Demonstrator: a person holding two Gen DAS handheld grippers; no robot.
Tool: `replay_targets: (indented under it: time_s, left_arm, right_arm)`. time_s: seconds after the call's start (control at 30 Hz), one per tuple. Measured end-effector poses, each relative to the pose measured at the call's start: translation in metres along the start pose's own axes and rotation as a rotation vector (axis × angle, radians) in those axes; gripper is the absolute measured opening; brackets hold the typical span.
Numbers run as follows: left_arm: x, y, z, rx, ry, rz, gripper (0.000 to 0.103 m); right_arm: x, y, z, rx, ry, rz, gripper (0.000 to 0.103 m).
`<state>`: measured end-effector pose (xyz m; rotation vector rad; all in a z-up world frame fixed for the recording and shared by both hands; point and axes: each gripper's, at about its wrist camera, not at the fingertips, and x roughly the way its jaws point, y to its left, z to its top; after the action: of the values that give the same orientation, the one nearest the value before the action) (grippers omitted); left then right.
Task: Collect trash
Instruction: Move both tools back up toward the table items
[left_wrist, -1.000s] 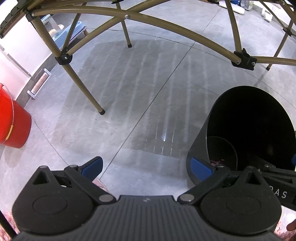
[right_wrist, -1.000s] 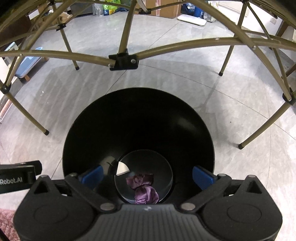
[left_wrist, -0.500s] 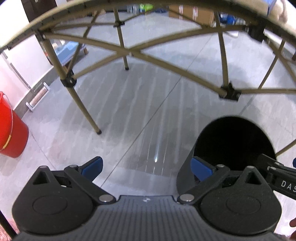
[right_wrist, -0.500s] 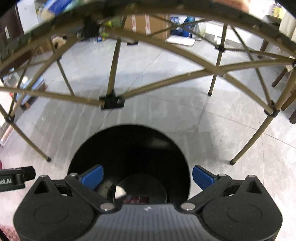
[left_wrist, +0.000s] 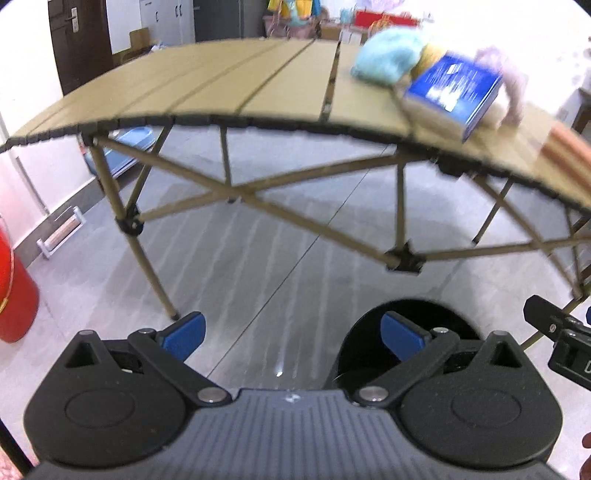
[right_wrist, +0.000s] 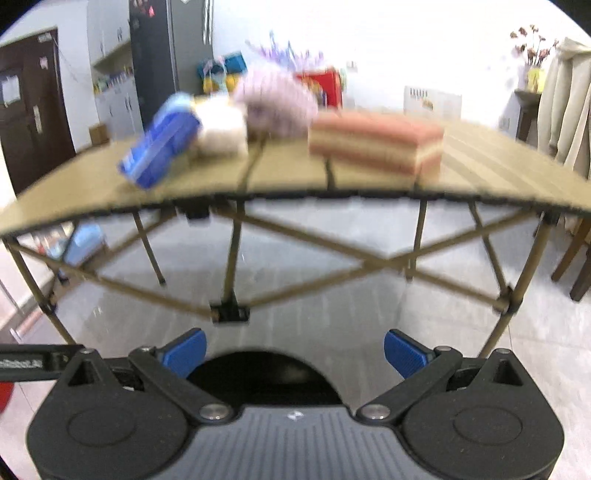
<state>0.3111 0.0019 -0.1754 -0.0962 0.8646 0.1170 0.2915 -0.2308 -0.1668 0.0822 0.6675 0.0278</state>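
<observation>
While both our claws — left claw (left_wrist: 291, 334), right claw (right_wrist: 295, 350) — hang released and empty | black bin (left_wrist: 410, 325) below | tabletop (right_wrist: 480, 166) litter uncollected — we judge much remains.

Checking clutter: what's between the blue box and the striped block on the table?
In the right wrist view, a cream lump and purple fluffy thing sit between blue box and striped block.

We are seeing a matt tan slatted tabletop (right_wrist: 480, 166) on thin metal-looking legs (left_wrist: 147, 258), a glossy grey tiled floor (left_wrist: 258, 266) reflecting light, a smooth black plastic bin (left_wrist: 369, 332), a glossy blue carton (right_wrist: 159, 151), a soft striped block (right_wrist: 376, 147), a shiny red plastic bucket (left_wrist: 14, 295).
</observation>
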Motion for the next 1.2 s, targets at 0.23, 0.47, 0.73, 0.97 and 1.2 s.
replay_targets:
  time_s: [0.23,0.47,0.73,0.97,1.2]
  left_arm:
    - [-0.034,-0.014,0.018,0.005,-0.108,-0.053,0.103]
    - [-0.048,-0.031,0.042,0.034,-0.172,-0.068,0.103]
    - [-0.042,-0.046,0.070,0.060,-0.205,-0.112,0.103]
    - [-0.025,-0.058,0.094,0.052,-0.215,-0.160,0.103]
    - [-0.008,-0.076,0.110,0.073,-0.237,-0.191,0.103]
  right_arm:
    - [-0.038,-0.015,0.023,-0.022,-0.166,-0.004,0.103]
    - [-0.039,-0.036,0.050,0.010,-0.231,-0.028,0.103]
    - [-0.023,-0.046,0.070,0.005,-0.262,-0.052,0.103]
    - [-0.008,-0.051,0.078,0.006,-0.285,-0.070,0.103]
    - [0.008,-0.052,0.085,-0.021,-0.290,-0.089,0.103]
